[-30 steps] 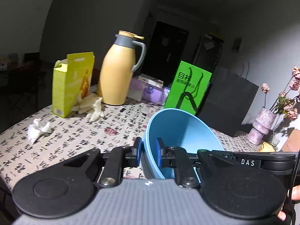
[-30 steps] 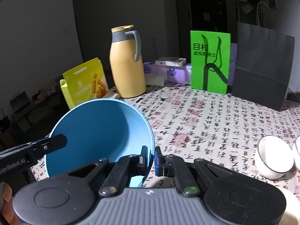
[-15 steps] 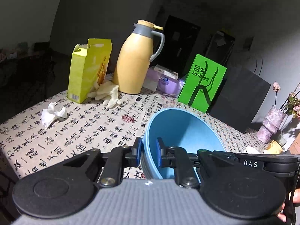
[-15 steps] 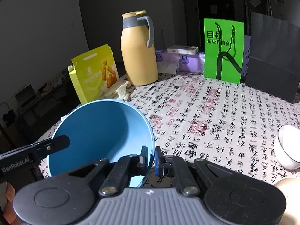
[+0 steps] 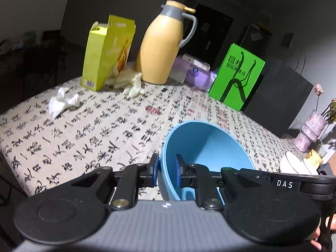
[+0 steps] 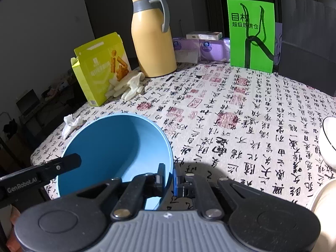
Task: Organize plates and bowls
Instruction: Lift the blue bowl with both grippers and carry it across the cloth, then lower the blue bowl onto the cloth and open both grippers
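Grippers left (image 5: 167, 173) and right (image 6: 169, 177) both clamp opposite rims of the hollow blue bowl (image 6: 117, 147).

Left gripper (image 5: 167, 172) and right gripper (image 6: 169, 177): jaws clamped on opposite rim sides, held level.
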A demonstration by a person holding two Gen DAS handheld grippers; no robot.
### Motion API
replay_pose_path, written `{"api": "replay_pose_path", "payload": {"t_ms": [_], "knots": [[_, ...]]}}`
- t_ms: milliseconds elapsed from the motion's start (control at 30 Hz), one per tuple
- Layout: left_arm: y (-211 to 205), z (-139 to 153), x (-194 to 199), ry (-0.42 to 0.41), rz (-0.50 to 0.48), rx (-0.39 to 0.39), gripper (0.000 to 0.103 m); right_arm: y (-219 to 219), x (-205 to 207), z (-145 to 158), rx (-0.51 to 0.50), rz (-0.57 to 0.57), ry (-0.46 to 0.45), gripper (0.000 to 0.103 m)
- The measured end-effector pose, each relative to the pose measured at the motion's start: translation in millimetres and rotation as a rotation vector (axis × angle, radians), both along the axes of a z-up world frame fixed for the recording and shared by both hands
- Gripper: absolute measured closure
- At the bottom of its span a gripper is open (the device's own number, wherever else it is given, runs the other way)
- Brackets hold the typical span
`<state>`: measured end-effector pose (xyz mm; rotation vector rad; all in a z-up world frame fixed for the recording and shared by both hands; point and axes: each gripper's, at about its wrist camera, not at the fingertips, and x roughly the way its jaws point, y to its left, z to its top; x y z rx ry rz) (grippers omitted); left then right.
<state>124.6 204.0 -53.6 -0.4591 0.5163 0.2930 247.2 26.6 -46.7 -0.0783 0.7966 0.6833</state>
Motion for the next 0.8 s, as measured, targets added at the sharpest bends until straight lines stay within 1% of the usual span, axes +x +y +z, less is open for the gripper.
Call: {"api": "replay_pose_path", "payload": {"t_ms": [133, 300, 600, 667, 700, 800], "knots": [[1, -7, 2, 0.021, 0.005, -0.018, 0.087, 0, 2, -6, -0.007, 0.0, 0.014, 0.096], [1, -10, 3, 0.035, 0.006, -0.023, 0.087, 1, 2, -10, -0.017, 0.001, 0.02, 0.096], [1, -10, 4, 0.025, 0.005, -0.022, 0.087, 0, 7, -14, -0.013, -0.005, 0.024, 0.096], [1, -10, 5, 0.024, 0.003, -0.026, 0.087, -1, 8, -15, -0.008, -0.007, 0.029, 0.094], [1, -10, 5, 0.025, 0.0, -0.029, 0.085, -2, 8, -15, -0.001, -0.007, 0.033, 0.092], [3, -10, 4, 0.013, -0.005, -0.046, 0.081, -2, 7, -14, 0.017, 0.002, 0.041, 0.083]]}}
